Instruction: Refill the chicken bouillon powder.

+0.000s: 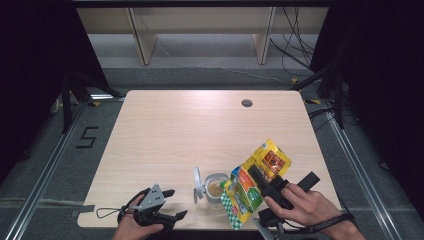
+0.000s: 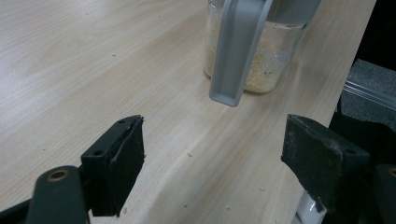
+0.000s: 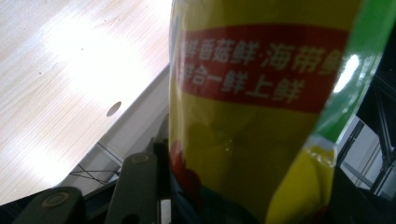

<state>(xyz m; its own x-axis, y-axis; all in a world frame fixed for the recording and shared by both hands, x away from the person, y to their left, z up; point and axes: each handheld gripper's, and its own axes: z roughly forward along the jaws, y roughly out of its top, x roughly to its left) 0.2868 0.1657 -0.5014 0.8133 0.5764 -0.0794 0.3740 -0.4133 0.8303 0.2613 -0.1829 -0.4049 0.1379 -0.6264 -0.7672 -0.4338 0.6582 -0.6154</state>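
**Packet tipped over the open jar**

In the lower right of the high view, the right gripper (image 1: 261, 184) is clamped on a yellow and green packet (image 1: 255, 180), holding it tilted with its lower end hanging just above the mouth of a glass jar (image 1: 216, 190). That slant looks meant to let the contents slide down into the jar, which already holds a layer of pale crumbly powder. In the right gripper view the packet (image 3: 252, 116) sits squeezed between the jaws, close to the camera.

The jar's lid (image 1: 197, 184) stands flipped open at its left side, out of the way of the pour. The jar sits near the bottom edge of the table (image 1: 190, 125).

At the lower left, the left gripper (image 1: 172, 204) rests apart from the jar, jaws wide with nothing between them, seemingly waiting to steady the jar (image 2: 254, 65) or shut the lid (image 2: 238, 51).
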